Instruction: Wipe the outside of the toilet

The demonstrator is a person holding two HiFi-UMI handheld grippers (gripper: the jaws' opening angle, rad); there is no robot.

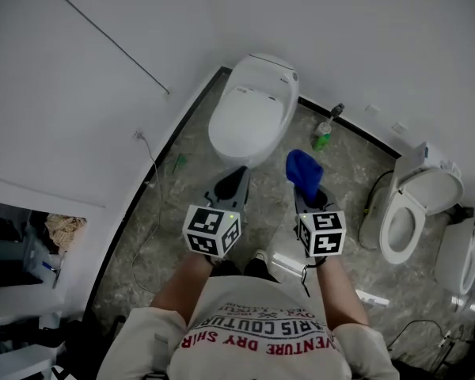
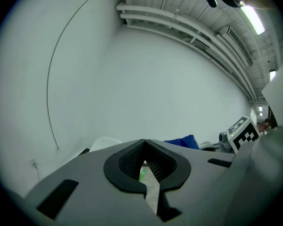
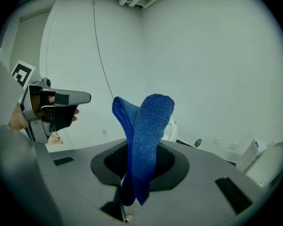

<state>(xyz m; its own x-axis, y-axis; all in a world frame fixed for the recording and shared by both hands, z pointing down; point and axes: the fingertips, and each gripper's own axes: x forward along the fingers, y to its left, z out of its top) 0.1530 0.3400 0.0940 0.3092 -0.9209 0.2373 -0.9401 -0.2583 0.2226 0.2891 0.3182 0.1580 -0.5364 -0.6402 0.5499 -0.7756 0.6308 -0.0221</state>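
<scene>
You stand facing the toilet with both grippers held out level, the cloth up in the right one.

Your forearms reach forward side by side, marker cubes facing up. Both grippers point at the closed-lid toilet (image 1: 249, 109), which sits against the wall just ahead of them and apart from both. Your left gripper (image 1: 239, 172) has its jaws pressed together at the tips with nothing between them. Your right gripper (image 1: 307, 190) is clamped on a blue cloth (image 1: 303, 171), which stands folded upward out of the jaws. A green bottle (image 1: 323, 135) stands on the floor right of the toilet, and a second toilet (image 1: 416, 204) sits open farther right.
</scene>
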